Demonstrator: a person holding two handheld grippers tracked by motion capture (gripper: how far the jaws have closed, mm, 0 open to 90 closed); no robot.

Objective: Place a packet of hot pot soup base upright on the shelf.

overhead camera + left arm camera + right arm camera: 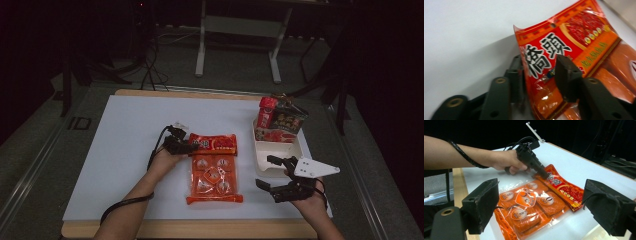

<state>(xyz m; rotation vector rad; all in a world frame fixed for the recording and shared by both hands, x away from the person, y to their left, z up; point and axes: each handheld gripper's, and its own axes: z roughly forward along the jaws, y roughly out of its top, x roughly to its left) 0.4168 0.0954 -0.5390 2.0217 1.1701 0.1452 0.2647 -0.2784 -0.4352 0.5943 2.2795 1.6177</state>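
A red sauce packet (214, 144) lies across the far end of a clear orange pack of several sealed pieces (214, 180) in the middle of the white mat. My left gripper (186, 146) is shut on the packet's left end. In the left gripper view the packet (564, 45) passes between the two jaws of my left gripper (540, 72), and its edge curls up off the mat. My right gripper (265, 171) hovers open near the front right with nothing between its jaws. In the right gripper view its jaws frame the orange pack (529, 207) and the left gripper (544, 173).
A white tray (272, 152) at the right holds a dark food package (280, 125) and a red one (266, 112) standing at its far end. The white mat (125, 150) covers a wooden table. A metal stand's legs (237, 45) are on the floor beyond.
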